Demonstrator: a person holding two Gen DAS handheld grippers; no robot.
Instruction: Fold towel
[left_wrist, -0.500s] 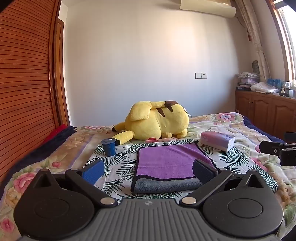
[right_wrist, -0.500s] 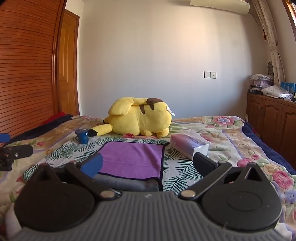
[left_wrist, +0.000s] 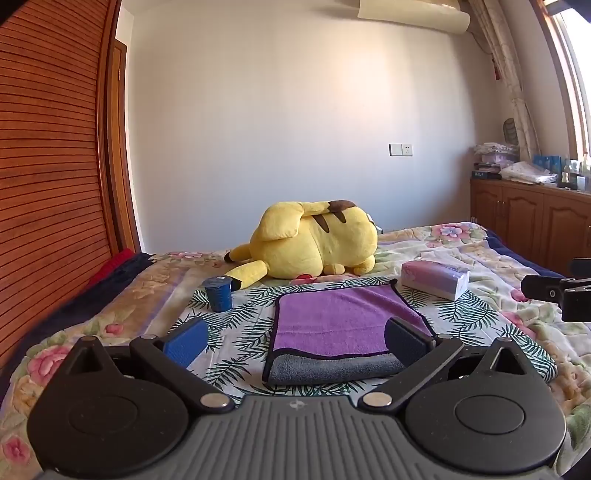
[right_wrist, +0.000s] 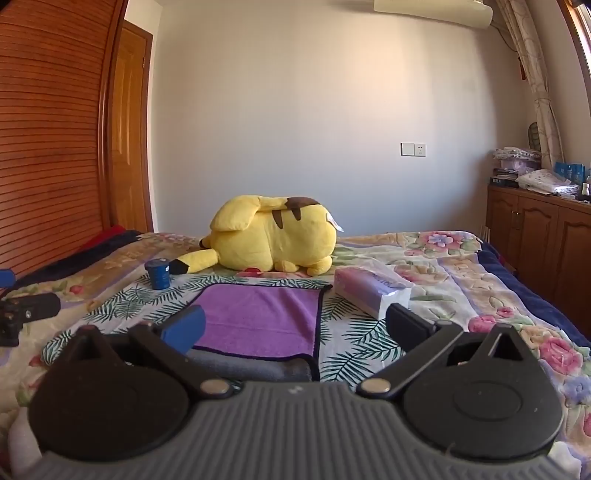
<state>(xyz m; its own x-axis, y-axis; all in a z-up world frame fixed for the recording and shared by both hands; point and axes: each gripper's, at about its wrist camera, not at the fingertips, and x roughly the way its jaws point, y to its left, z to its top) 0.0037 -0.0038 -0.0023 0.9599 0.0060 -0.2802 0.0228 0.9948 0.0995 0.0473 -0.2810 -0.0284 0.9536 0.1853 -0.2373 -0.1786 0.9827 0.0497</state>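
A purple towel (left_wrist: 340, 321) with a grey underside lies folded on the leaf-print cloth on the bed, its grey fold toward me; it also shows in the right wrist view (right_wrist: 262, 319). My left gripper (left_wrist: 295, 341) is open and empty, held just short of the towel's near edge. My right gripper (right_wrist: 295, 328) is open and empty, near the towel's near right corner. Each gripper shows at the edge of the other's view: the right one (left_wrist: 554, 291) and the left one (right_wrist: 26, 314).
A yellow plush toy (left_wrist: 314, 243) lies behind the towel. A blue cup (left_wrist: 218, 293) stands to the towel's left. A tissue pack (left_wrist: 436, 277) lies to its right. A wooden wardrobe (left_wrist: 48, 184) is at left, a wooden cabinet (left_wrist: 535, 218) at right.
Both grippers have shifted only slightly; the towel and other objects lie as before.
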